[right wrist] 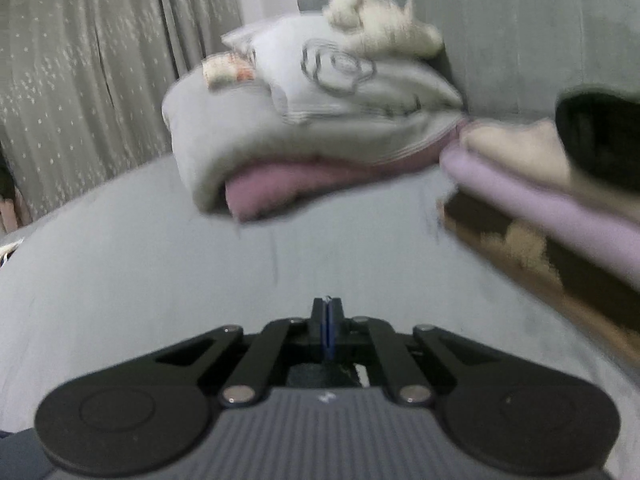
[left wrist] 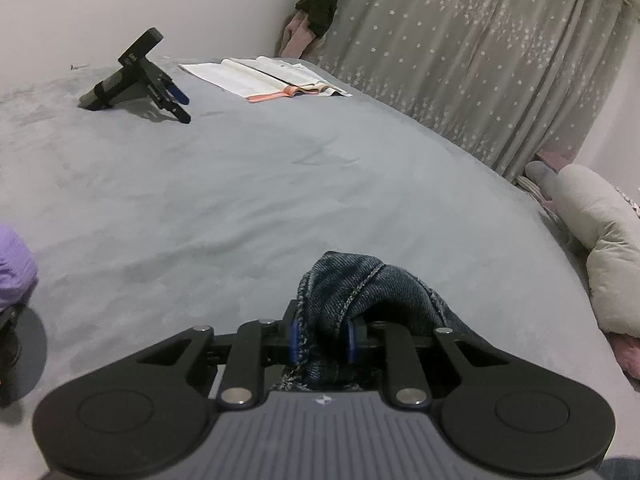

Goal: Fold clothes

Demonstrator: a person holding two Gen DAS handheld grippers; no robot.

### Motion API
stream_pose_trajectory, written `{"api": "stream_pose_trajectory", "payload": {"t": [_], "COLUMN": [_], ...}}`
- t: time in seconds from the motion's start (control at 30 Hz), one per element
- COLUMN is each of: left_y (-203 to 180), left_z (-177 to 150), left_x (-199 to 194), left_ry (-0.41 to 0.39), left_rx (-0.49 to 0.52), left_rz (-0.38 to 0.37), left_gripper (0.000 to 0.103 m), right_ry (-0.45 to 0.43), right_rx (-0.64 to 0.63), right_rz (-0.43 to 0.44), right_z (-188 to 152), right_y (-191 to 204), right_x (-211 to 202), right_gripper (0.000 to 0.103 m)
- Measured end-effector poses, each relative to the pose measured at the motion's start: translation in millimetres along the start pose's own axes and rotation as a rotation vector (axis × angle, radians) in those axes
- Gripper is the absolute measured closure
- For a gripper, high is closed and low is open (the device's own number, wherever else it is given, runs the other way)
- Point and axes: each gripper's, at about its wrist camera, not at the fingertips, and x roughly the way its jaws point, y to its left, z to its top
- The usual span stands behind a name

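So the left gripper [left wrist: 321,338] has its 2 blue pads clamped on a bunched fold of dark blue denim jeans [left wrist: 360,300], sitting low over the grey plush bedspread [left wrist: 240,184]. The right gripper [right wrist: 327,328] is pinched fully together with nothing in it. Ahead of it, blurry, looks like a stack of folded grey and pink clothes [right wrist: 304,128].

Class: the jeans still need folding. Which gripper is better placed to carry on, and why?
Probably the left gripper: it is already clamped on the jeans. The right gripper is shut on nothing, facing folded clothes.
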Motion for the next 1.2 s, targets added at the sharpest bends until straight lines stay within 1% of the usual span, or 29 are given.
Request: {"api": "stream_pose_trajectory", "payload": {"t": [0.07,0.17,0.23,0.3,0.43,0.57,0.63,0.67,0.73,0.8,0.87,0.9,0.93,0.97,1.07,1.13,1.2], "left_y": [-1,2,5,7,11,11,8,7,3,0,-1,1,4,6,12,15,20], "left_z": [0,0,1,1,6,11,13,13,16,17,21,24,27,28,31,32,31], "left_x": [7,23,30,33,34,29,27,26,21,15,6,0,-4,-5,-3,5,17], "left_ry": [0.006,0.032,0.055,0.072,0.126,0.163,0.176,0.184,0.252,0.274,0.265,0.249,0.233,0.223,0.209,0.214,0.221], "left_rx": [0.002,0.003,0.002,0.006,0.044,0.083,0.106,0.114,0.143,0.173,0.206,0.202,0.187,0.174,0.137,0.121,0.088], "left_rz": [0.005,0.022,0.022,0.015,-0.03,-0.056,-0.048,-0.048,-0.059,-0.061,-0.06,-0.065,-0.072,-0.076,-0.085,-0.09,-0.111], "left_gripper": [0.085,0.085,0.084,0.081,0.071,0.068,0.067,0.066,0.061,0.059,0.056,0.056,0.056,0.056,0.056,0.056,0.056], "right_ry": [-0.035,-0.055,-0.046,-0.02,0.099,0.225,0.253,0.258,0.258,0.256,0.253,0.255,0.263,0.272,0.301,0.325,0.336], "right_rx": [-0.008,-0.033,-0.041,-0.037,-0.057,-0.077,-0.134,-0.157,-0.16,-0.155,-0.158,-0.159,-0.151,-0.143,-0.088,-0.047,-0.021], "right_rz": [0.003,-0.007,-0.017,-0.028,-0.08,-0.143,-0.208,-0.221,-0.215,-0.208,-0.181,-0.171,-0.143,-0.112,-0.049,-0.019,-0.008], "right_z": [11,23,26,25,7,-15,-27,-31,-31,-29,-24,-22,-19,-17,-12,-13,-15], "right_y": [6,15,19,21,21,16,15,15,12,9,6,6,5,5,1,-3,-5], "right_x": [5,19,34,44,77,104,111,112,111,108,104,103,101,99,93,90,86], "right_gripper": [0.102,0.102,0.102,0.102,0.102,0.1,0.1,0.1,0.096,0.09,0.079,0.075,0.068,0.064,0.06,0.06,0.06]}}
